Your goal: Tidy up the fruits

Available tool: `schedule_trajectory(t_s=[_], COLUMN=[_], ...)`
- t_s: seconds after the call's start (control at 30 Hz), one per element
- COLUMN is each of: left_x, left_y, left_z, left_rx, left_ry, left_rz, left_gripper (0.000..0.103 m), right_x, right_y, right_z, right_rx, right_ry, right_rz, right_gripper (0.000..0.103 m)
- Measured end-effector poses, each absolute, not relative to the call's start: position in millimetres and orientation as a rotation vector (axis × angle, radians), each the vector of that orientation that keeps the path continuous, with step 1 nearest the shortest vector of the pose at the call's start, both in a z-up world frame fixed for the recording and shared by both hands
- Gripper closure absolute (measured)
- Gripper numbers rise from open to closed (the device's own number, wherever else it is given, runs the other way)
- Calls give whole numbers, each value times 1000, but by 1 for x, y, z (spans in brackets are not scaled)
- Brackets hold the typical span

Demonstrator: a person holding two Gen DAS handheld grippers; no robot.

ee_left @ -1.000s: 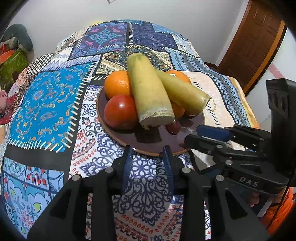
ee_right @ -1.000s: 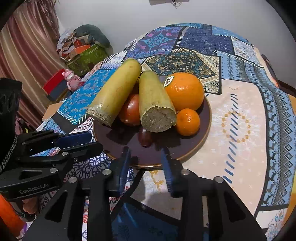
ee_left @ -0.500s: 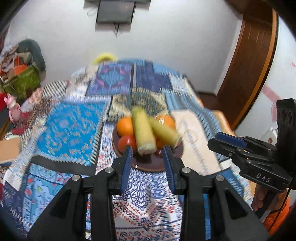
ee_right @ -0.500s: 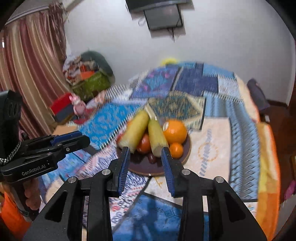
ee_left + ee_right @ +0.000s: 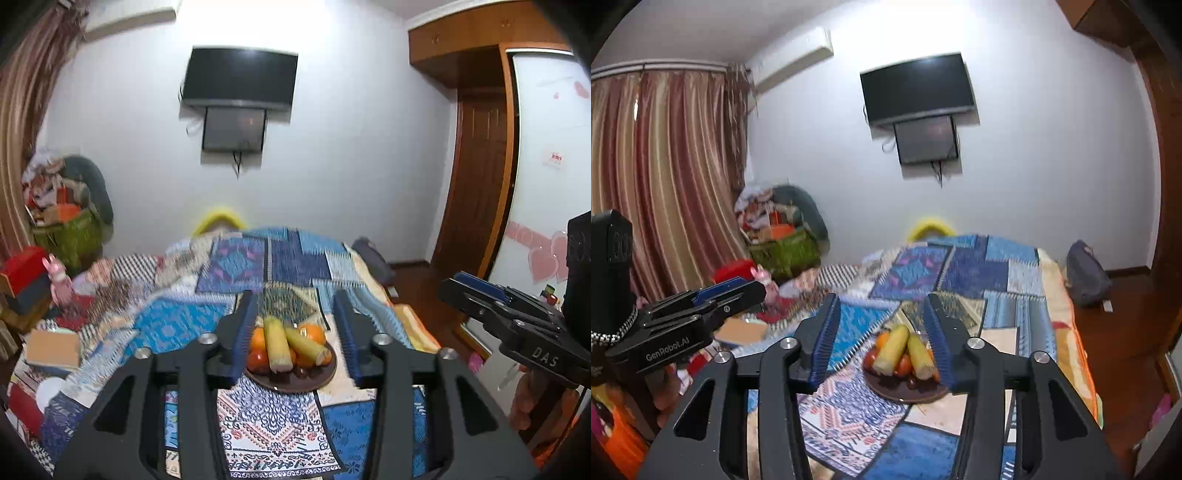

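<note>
I hold both my left gripper (image 5: 293,338) and right gripper (image 5: 881,339) wide and empty, well short of the fruit plate (image 5: 325,373), its fruit looking arranged.

A patchwork-covered bed (image 5: 295,258) carries one brown plate (image 5: 325,373) heaped with fruit (image 5: 280,345).

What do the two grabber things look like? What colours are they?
Both are black, with blue ribbed pads inside the jaws and silver screws. The left gripper has "GenRobot.AI" in white on its side. The right gripper says "DAS". The hands holding them have orange sleeves.
</note>
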State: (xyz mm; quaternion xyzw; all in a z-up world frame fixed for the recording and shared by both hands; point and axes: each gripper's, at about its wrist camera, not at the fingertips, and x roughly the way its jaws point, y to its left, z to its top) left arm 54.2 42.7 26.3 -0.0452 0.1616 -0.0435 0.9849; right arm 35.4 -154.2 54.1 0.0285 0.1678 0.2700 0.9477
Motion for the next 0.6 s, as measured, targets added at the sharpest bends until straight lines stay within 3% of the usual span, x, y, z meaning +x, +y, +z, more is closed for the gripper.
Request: schedule_trajectory(t_s=[0.13,0.37,0.43,0.6], left_x=[30,9,7,1], left_y=[38,38,39,37], left_z=[40,50,50,49], left_rx=[-68,-67,-61,-43], left_ry=[253,204,198,173], left_rz=[-74,-61,-55,-26], left_gripper=[45,27,16,5], right_x=[18,5,4,-1], right_y=[-156,-156,-155,-156], right_z=[66,72,72,73], right_rx=[59,52,48,51], right_ry=[297,242,234,218], right_rz=[529,474,466,439], right_gripper=[50,19,16,3])
